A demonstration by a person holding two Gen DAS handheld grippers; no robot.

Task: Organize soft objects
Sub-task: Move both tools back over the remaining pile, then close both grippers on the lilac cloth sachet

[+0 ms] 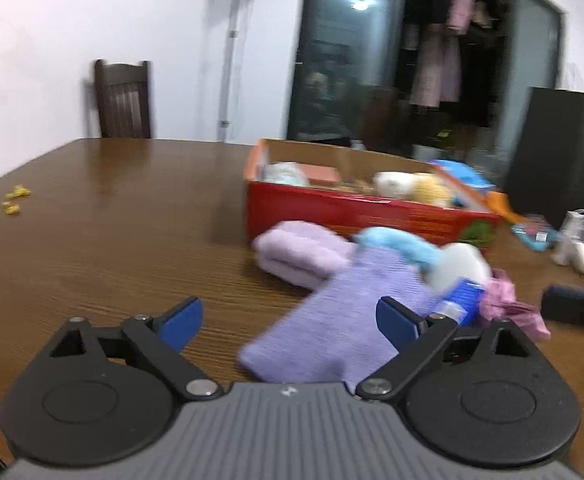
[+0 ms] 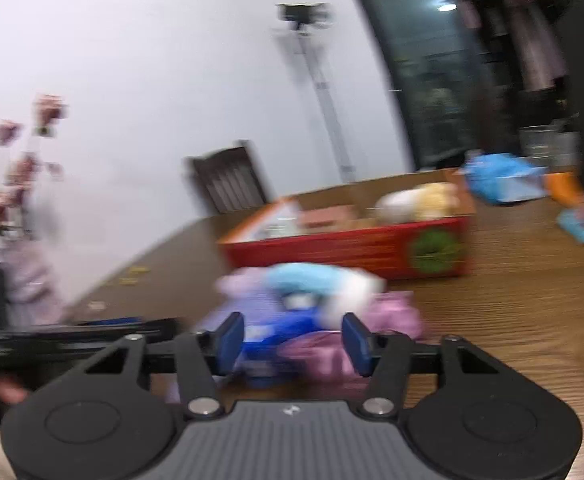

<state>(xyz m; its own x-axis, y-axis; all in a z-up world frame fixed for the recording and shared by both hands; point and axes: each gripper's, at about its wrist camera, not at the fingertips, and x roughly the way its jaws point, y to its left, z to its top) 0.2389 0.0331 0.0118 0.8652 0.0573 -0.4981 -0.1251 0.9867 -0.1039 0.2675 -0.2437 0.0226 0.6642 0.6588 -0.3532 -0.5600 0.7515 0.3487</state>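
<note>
scene: your two grippers face a heap of soft things on a brown wooden table (image 1: 112,200), in front of a red cardboard box (image 1: 355,212) that already holds a pale plush toy (image 1: 407,186) and other items.
left tongs: your left gripper (image 1: 290,322) stands wide open and holds nothing; a lilac knitted cloth (image 1: 331,320) lies on the table between the blue pads, and neither pad presses on it.
right tongs: your right gripper (image 2: 292,344) is partly open around the near edge of the heap, over a blue item (image 2: 288,330) and a pink cloth (image 2: 323,354); the blur hides whether the pads touch anything, so it reads as open with no grip.
the pile: a folded lilac towel (image 1: 295,254) lies nearest the box, a light blue fuzzy piece (image 1: 395,246) and something white (image 1: 459,266) sit on top, all touching one another and just short of the box wall.
step in hand: this looks like the approach to the next pick, with much of the pile not yet boxed.
next move: you would likely need to settle one gripper on a single piece, close on a thick fold so its neighbours stay behind, then lift it clear of the box rim.
</note>
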